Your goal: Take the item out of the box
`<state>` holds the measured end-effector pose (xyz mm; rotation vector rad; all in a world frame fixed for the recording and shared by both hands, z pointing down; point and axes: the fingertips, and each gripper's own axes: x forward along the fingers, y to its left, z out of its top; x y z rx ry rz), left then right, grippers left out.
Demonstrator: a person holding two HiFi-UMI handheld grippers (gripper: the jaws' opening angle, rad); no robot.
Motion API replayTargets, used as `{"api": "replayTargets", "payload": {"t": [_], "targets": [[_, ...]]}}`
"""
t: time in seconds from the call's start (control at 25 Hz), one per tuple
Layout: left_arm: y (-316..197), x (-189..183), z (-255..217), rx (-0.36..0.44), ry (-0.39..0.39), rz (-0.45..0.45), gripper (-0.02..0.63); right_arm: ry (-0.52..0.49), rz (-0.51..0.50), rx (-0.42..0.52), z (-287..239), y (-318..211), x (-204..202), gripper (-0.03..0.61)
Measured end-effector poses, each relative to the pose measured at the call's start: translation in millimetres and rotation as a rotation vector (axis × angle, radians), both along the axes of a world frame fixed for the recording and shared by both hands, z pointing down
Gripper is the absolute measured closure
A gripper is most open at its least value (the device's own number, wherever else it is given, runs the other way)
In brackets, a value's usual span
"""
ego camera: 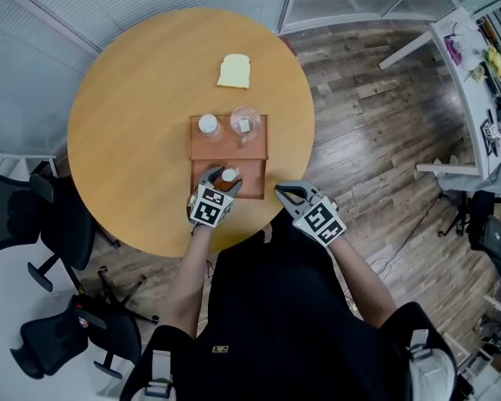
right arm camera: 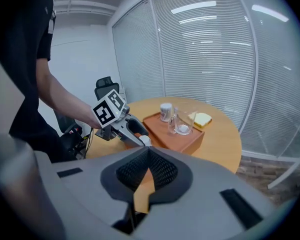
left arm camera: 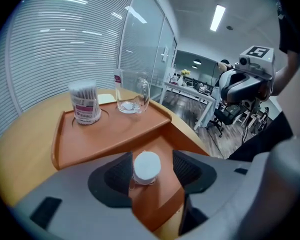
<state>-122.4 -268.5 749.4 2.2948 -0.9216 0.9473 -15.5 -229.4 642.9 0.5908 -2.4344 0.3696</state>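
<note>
A brown box (ego camera: 202, 146) lies on the round wooden table (ego camera: 134, 98). In its near part stands a small bottle with a white cap (left arm camera: 147, 166), seen from above in the head view as the bottle (ego camera: 230, 174). My left gripper (left arm camera: 153, 171) is open around the bottle, with a clear gap between the cap and the right pad. A tub of cotton swabs (left arm camera: 85, 102) and a glass mug (left arm camera: 131, 92) stand at the box's far end. My right gripper (right arm camera: 149, 152) is shut and holds nothing; it hovers off the table's near edge, to the right of the box.
A slice of bread (ego camera: 234, 71) lies on the table beyond the box. Black office chairs (ego camera: 33, 220) stand on the floor to the left. White desks (ego camera: 463, 73) stand far right. The person's body is close against the table's near edge.
</note>
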Motion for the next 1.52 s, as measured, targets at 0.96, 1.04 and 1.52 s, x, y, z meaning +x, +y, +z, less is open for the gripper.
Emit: {"api": "replayTargets", "payload": {"t": [0.96,1.04,1.52], "targets": [[-6.3,-0.5,-7.8,0.023,-0.019,-0.066,0.454,-0.016,-0.002,-0.002,3.8,-2.9,9.1,0.574],[-6.2,-0.9,-10.2,0.025,0.001,-0.079,0.454,-0.033,0.006,-0.006,1.1,-3.8,7.2,0.574],[9.0,1.5,-57.1,0.091,0.099,-0.127,0.454,-0.098,0.038,0.025,-22.3,-5.3,-4.0,0.574]]}}
